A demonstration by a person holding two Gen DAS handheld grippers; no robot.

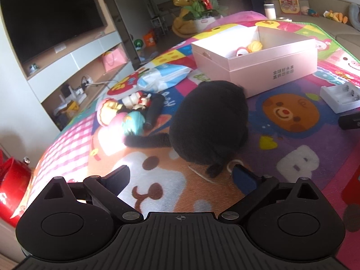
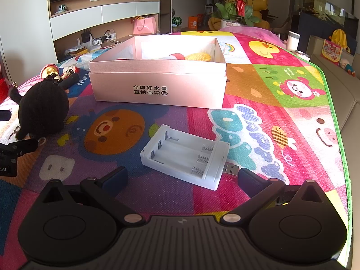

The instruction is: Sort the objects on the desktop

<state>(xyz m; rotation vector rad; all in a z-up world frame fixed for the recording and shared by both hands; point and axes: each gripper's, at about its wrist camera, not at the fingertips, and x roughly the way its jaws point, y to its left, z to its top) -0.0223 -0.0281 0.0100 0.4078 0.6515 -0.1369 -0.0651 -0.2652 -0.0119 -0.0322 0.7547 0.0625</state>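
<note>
Both grippers stood open and empty. The left gripper (image 1: pixel 181 175) faced the black plush (image 1: pixel 209 123) near the pink box (image 1: pixel 270 72), apparently for pickup; the right gripper (image 2: pixel 182 177) flanked the white battery holder (image 2: pixel 186 157).

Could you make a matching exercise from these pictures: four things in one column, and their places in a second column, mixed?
Things:
1. toy corn
2. black plush toy
3. white battery case
4. orchid pot

Places:
A. on the mat, directly in front of the right gripper
B. inside the pink box
C. beyond the far end of the mat
D. on the mat, left of the pink box in the right wrist view

Pairs: 1-B, 2-D, 3-A, 4-C
</note>
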